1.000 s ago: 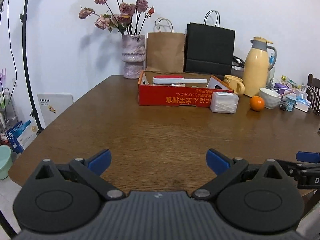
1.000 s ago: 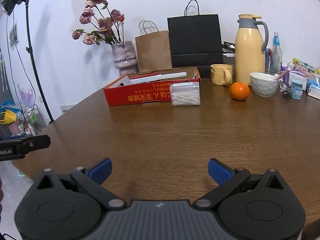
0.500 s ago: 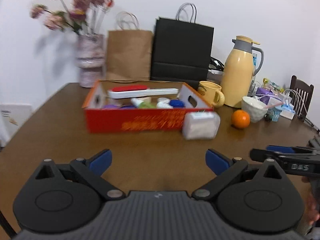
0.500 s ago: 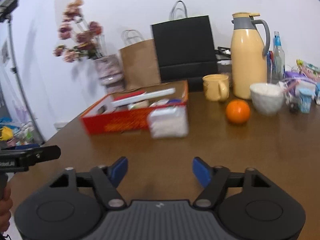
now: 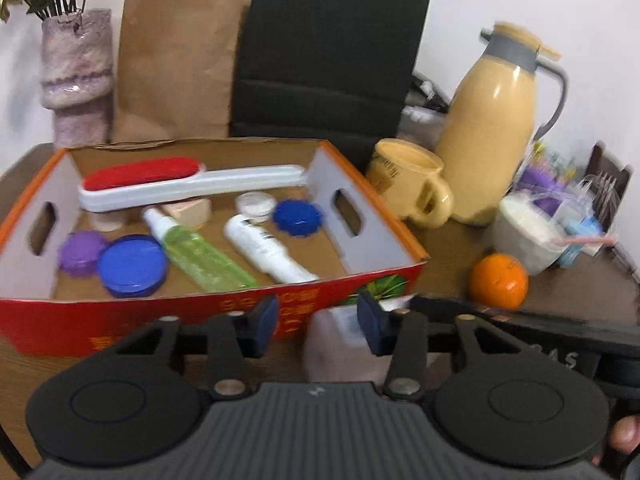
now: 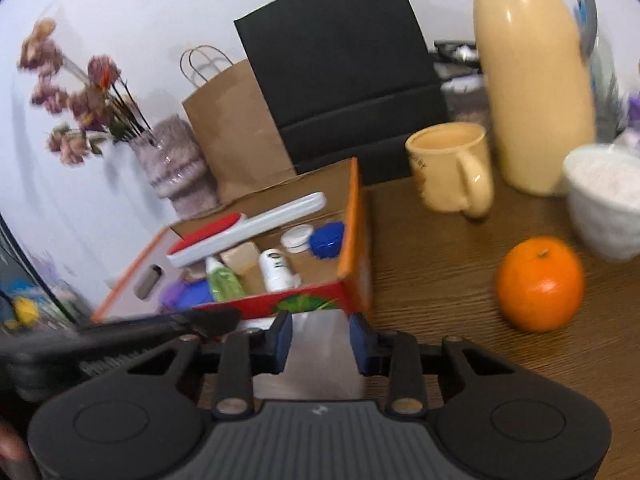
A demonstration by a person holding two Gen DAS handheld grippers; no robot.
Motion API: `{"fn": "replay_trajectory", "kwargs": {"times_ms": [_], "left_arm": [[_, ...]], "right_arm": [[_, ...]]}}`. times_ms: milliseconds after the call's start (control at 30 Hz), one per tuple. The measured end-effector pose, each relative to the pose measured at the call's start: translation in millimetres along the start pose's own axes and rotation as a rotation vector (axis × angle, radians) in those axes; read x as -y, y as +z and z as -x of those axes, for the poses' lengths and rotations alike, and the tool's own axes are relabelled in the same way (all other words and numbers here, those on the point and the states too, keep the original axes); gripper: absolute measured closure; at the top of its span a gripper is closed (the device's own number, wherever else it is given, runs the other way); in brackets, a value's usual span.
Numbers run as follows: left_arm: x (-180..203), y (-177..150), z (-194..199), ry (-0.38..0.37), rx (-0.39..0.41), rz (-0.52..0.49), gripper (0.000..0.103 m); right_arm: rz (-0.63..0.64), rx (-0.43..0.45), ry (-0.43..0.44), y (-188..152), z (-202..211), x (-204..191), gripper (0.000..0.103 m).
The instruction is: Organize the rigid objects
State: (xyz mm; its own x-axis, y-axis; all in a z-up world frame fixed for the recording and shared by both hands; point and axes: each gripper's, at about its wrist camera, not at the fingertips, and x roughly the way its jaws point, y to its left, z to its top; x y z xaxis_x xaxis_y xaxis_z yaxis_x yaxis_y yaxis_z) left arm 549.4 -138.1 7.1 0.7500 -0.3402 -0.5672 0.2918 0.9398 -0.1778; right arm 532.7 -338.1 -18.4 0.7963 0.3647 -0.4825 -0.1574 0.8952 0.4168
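Observation:
A clear plastic box of cotton swabs (image 6: 320, 354) stands on the table against the front of the red cardboard box (image 6: 356, 224). My right gripper (image 6: 320, 342) has its blue pads on both sides of the swab box, shut on it. My left gripper (image 5: 316, 324) hangs partly open just in front of the red box (image 5: 224, 308), left of the swab box (image 5: 340, 344), holding nothing. The red box holds a red and white lint brush (image 5: 180, 184), a green bottle (image 5: 196, 256), a white bottle (image 5: 264, 248) and blue lids (image 5: 132, 266).
A yellow mug (image 6: 452, 168), a tall yellow thermos (image 6: 528, 80), a white bowl (image 6: 604, 196) and an orange (image 6: 540, 284) stand right of the red box. Paper bags (image 5: 320, 48) and a flower vase (image 5: 76, 72) line the wall behind.
Both grippers moved forward across the table to the red box. My right gripper closed onto the swab box. My left gripper's jaws narrowed.

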Motion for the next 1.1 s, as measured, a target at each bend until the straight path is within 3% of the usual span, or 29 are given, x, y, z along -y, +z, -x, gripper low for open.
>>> {"fn": "replay_trajectory", "kwargs": {"times_ms": [67,133,300,467,500,567,600,667,700,733,767,800,867,1000,1067,1100], "left_arm": [[2,-4,4,-0.020,0.016,-0.014,0.083],[3,-7,12,-0.019,0.012,-0.017,0.085],[-2,-23,37,-0.038,0.016,0.007,0.086],[-8,-70,75,-0.059,-0.015,0.035,0.086],[-11,-82,83,-0.075,-0.025,0.053,0.088],[-18,-104,96,-0.185,-0.060,0.103,0.088],[-17,-113,102,-0.180,-0.072,0.100,0.088],[-17,-123,115,-0.098,-0.055,0.071,0.083],[-20,-125,122,-0.056,-0.030,0.063,0.076],[-24,-123,126,-0.039,-0.015,0.063,0.054],[-29,-119,126,-0.025,-0.005,0.071,0.034],[-35,-112,125,-0.007,0.013,0.075,0.031],[-43,-89,114,-0.014,0.034,0.035,0.031],[-52,-51,70,-0.089,-0.020,0.012,0.038],[-53,-45,49,-0.127,-0.077,0.020,0.058],[-52,-46,44,-0.149,-0.087,0.027,0.058]], "right_arm": [[0.019,0.008,-0.005,-3,1,-3,0.074],[0.028,0.007,-0.002,-6,4,-7,0.076],[0.042,0.010,0.005,-29,26,-18,0.080],[0.080,-0.035,-0.009,-80,53,-35,0.082],[0.086,-0.041,-0.001,-90,58,-37,0.084],[0.054,-0.087,0.093,-108,65,-41,0.086],[0.055,-0.105,0.108,-115,67,-44,0.086],[0.117,-0.106,0.052,-126,76,-56,0.083],[0.133,-0.083,0.017,-127,83,-59,0.074],[0.129,-0.065,-0.004,-126,87,-59,0.050],[0.104,-0.039,-0.022,-122,91,-55,0.036],[0.071,-0.007,-0.029,-118,95,-51,0.020],[0.017,0.012,-0.024,-111,96,-44,0.024],[-0.104,-0.038,0.044,-108,76,-37,0.060],[-0.140,-0.029,0.066,-109,66,-36,0.061],[-0.154,-0.019,0.064,-108,63,-35,0.061]]}}
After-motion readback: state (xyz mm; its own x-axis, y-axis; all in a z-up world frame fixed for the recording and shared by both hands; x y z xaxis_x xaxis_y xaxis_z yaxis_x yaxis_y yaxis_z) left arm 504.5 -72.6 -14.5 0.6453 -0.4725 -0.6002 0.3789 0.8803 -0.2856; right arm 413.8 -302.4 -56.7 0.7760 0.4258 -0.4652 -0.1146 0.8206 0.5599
